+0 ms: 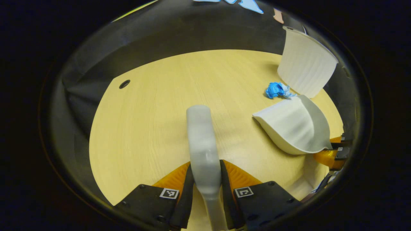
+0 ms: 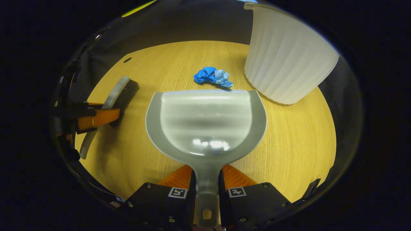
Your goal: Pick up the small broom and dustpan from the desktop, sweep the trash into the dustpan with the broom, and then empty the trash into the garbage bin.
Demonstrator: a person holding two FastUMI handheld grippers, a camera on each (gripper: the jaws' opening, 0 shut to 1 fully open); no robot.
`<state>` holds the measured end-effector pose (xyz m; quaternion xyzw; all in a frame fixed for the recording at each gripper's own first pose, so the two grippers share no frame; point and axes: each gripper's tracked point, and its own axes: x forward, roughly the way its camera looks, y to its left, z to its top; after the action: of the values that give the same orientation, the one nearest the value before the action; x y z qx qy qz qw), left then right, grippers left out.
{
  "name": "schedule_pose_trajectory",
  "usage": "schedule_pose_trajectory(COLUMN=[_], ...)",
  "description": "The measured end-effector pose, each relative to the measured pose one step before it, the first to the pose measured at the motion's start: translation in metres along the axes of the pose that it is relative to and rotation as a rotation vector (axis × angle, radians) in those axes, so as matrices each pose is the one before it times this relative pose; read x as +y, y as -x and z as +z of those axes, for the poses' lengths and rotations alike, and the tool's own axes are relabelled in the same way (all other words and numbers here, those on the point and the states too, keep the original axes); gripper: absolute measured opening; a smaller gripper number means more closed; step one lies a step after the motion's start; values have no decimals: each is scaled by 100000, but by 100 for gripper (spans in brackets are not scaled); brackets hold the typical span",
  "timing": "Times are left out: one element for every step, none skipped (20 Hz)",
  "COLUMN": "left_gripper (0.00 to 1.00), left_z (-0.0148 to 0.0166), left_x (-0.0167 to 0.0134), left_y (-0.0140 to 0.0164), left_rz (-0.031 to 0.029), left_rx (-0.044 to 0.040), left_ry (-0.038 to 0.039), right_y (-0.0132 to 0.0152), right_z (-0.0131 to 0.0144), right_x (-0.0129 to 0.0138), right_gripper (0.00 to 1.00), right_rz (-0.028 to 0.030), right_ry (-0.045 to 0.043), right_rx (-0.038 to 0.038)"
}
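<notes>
My left gripper (image 1: 206, 175) is shut on the grey broom (image 1: 202, 141), whose back runs away from me over the wooden desktop (image 1: 154, 106). My right gripper (image 2: 207, 183) is shut on the handle of the translucent dustpan (image 2: 205, 122), its front lip just short of the crumpled blue trash (image 2: 212, 76). In the left gripper view the dustpan (image 1: 293, 126) sits to the right with the blue trash (image 1: 276, 90) beyond it. In the right gripper view the broom (image 2: 115, 93), bristles dark, is at the left, held by the left gripper (image 2: 96, 117).
A white ribbed garbage bin (image 2: 285, 61) stands on the desktop (image 2: 298, 134) right of the trash; it appears at the far right in the left gripper view as the bin (image 1: 305, 64). A small round hole (image 1: 124, 84) lies near the desk's far left edge.
</notes>
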<state>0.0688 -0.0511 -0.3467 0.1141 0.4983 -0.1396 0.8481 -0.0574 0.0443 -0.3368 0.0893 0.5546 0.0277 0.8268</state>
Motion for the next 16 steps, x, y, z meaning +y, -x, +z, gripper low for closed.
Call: schedule_pose_trajectory(left_gripper=[51,48,48,46,51,52,52,52,49,51,51,51,51,51,51,51], left_z=[524,591,452,507,524,648,581,639,643,668,587,624,552,650,603,654], left_x=[-246,-354,-253,-361,-280,-278,-258,-187,-125,-188,-217,-138,-197,-321,-213,-196], left_y=[-395,-317,-242,-305,-462,-322,-399,-419,-366,-313,-318,-384,-371,-377,-315,-342], left_rz=[-225,-411,-569,-601,-477,-576,-524,-293,-526,-816,-451,-400,-765,-954,-1127,-982], left_rx=[-338,-226,-78,-142,-191,-367,-254,-116,-32,239,180,-52,389,231,299,319], left_ry=[-333,-178,-391,-796,-1101,-1352,-1730,-1855,-1568,-1646,-2189,-2430,-2483,-2458,-2767,-3015], right_y=[126,55,136,57,150,75,200,39,70,92,70,-2,49,78,95,107], right_z=[12,-102,-72,-124,-19,-65,31,-37,-21,-17,-7,-132,-66,-145,-89,-51], right_x=[-196,-369,-357,-373,-384,-362,-317,-285,-272,-257,-179,-153,-187,-195,-272,-168], right_gripper=[32,32,32,31,31,31,31,31,31,31,31,31,31,31,31,31], right_rz=[829,490,411,427,365,481,582,553,434,587,1037,1139,931,442,219,335], right_ry=[314,590,1010,1445,1399,1256,1207,1238,1165,958,718,551,378,280,262,377], right_rx=[-195,102,152,210,51,-188,0,79,352,414,357,343,437,390,180,33])
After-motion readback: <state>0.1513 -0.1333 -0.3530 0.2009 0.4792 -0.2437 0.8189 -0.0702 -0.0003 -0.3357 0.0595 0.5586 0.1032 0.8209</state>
